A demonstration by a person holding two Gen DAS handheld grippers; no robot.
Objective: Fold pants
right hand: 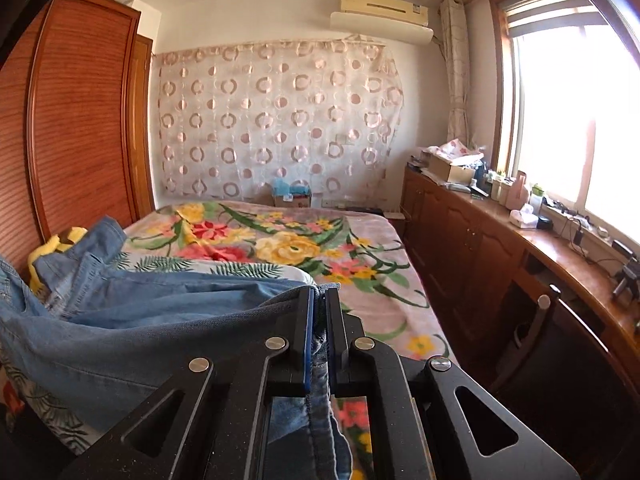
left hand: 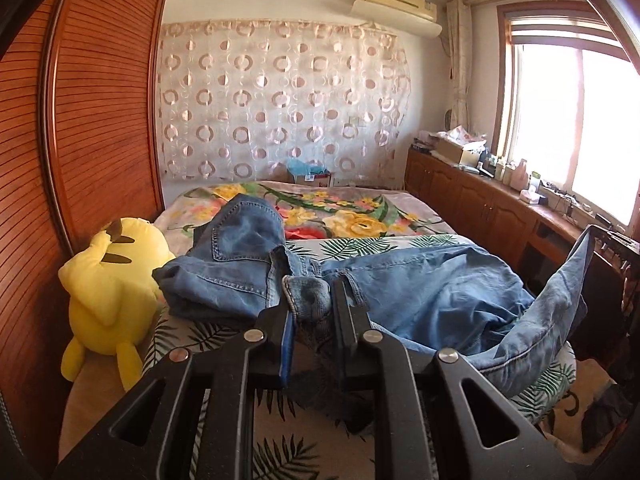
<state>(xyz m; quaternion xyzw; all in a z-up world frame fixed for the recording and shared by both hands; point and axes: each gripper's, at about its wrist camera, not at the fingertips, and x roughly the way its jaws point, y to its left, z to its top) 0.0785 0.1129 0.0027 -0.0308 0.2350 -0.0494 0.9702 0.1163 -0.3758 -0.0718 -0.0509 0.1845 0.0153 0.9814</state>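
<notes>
Both tools are gripping the jeans: left hand-held gripper is pinching a thick bunched hem, right hand-held gripper is clamping a thin edge. Keeping both ends taut and level should help — faded blue denim is sagging, rumpled, across the bed.

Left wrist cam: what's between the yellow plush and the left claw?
Only denim: a folded-over section of the jeans lies between the plush and the left claw, which is shut on a bunched bit of the same jeans. The left wrist view shows it.
</notes>
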